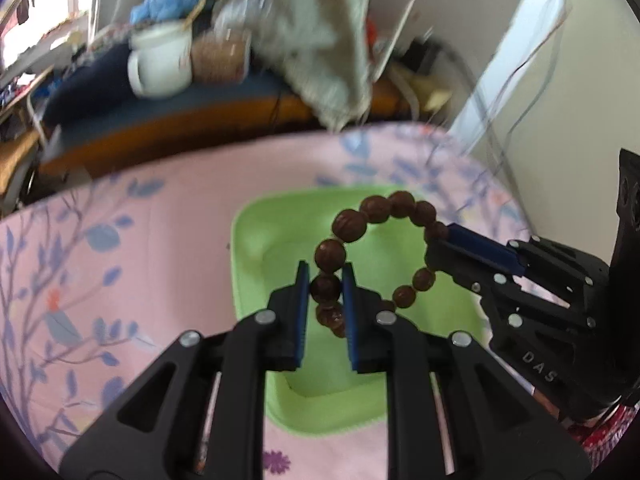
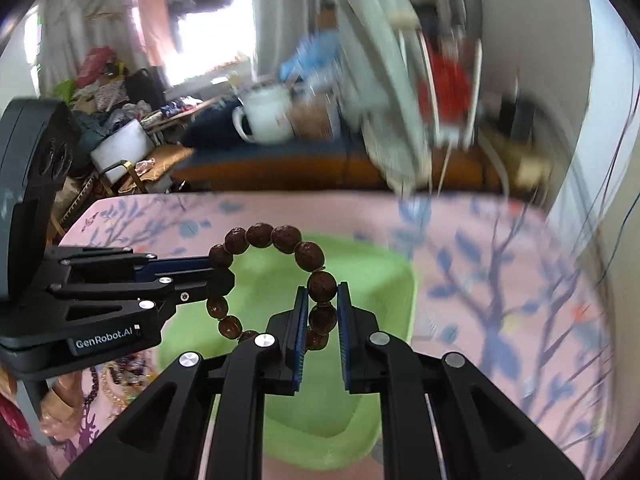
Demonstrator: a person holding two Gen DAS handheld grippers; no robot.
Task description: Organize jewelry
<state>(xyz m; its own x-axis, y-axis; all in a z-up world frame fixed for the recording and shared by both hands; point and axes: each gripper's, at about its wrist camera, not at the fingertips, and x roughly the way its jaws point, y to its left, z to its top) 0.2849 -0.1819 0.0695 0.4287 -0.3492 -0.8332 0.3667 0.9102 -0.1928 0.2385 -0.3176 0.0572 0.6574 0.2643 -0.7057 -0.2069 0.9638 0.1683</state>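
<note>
Above the green tray (image 1: 256,240) on the pink floral counter (image 1: 120,260), both the left claw (image 1: 326,280) and the right claw (image 2: 322,296) pinch the brown bead bracelet (image 1: 376,208). Lower together, level, then release it inside.

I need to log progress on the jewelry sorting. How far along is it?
Done: nothing shows in the shallow green tray yet. In hand: the brown beaded bracelet is held over it, gripped by the left gripper and the right gripper. Left: lowering it in, then the tangle of necklaces and beads on the pink floral cloth.
</note>
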